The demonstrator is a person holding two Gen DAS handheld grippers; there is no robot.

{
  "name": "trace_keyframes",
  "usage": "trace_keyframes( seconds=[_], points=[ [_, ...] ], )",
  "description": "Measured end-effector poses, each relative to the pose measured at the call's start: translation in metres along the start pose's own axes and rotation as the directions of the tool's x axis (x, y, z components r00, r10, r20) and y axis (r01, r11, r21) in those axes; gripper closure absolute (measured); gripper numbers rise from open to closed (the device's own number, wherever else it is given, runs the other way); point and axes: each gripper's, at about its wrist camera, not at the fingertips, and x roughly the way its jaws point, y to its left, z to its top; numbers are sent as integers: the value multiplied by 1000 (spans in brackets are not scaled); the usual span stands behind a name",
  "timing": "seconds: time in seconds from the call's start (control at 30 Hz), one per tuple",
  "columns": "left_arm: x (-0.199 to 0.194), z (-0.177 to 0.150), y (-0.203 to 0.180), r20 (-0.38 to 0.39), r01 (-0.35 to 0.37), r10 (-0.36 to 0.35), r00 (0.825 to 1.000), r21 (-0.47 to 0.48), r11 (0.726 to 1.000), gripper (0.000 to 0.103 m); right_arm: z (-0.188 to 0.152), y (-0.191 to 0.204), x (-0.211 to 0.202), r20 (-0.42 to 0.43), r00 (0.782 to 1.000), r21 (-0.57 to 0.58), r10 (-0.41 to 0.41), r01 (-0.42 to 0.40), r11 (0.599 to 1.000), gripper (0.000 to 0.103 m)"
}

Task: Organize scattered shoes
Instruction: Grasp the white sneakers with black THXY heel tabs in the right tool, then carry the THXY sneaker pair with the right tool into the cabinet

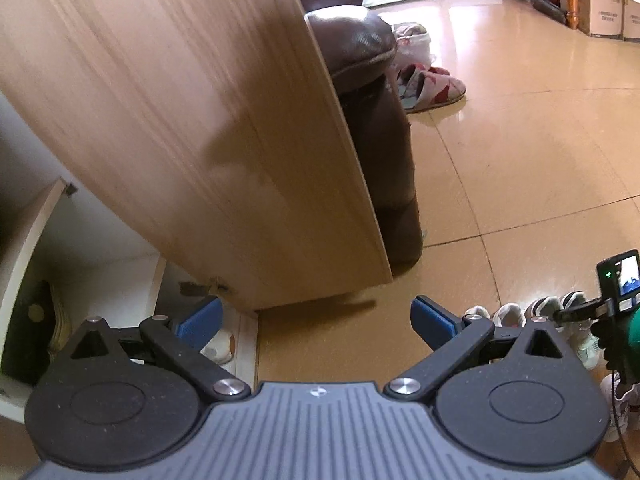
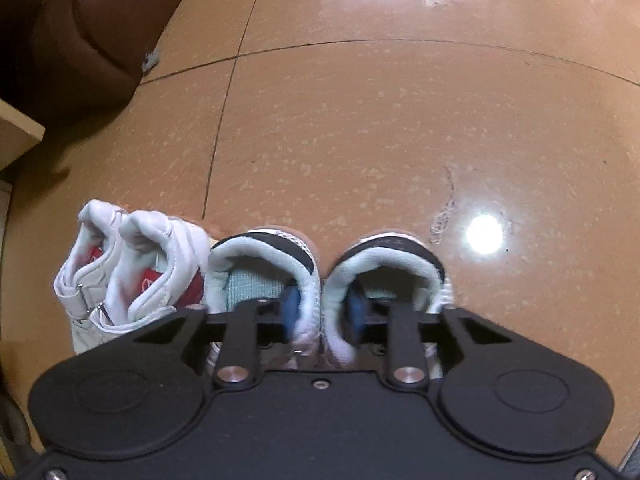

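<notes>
The jaws of the right gripper (image 2: 320, 312) stand nearly closed, one blue pad inside each of the two mint-lined sneakers (image 2: 276, 268), pinching their touching inner collars together; the pair sits side by side on the tan tile floor (image 2: 360, 128), heels toward the camera; just left of it, touching, stands a pair of white shoes (image 2: 132, 264) with red insoles. The left gripper (image 1: 316, 320) hangs wide open over bare floor, holding nothing; beside its left pad a white shoe toe (image 1: 220, 348) rests in the open cabinet; beyond rises the wooden cabinet door (image 1: 192, 120), then a brown leather sofa (image 1: 352, 44), and farther off a patterned slipper (image 1: 432, 86).
</notes>
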Motion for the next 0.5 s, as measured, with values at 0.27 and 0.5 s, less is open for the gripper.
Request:
trace_keyframes(
  seconds=[0.27,0.5],
  points=[
    [4,-15,-18,-27,26,-27,999,-22,999,2,-4,-11,-35,76,996,48,45,-48,998,88],
    [-5,-24,-22,-23,54,-55,998,-16,998,2,11,13,-91,191,974,-47,124,-117,992,88]
  ],
)
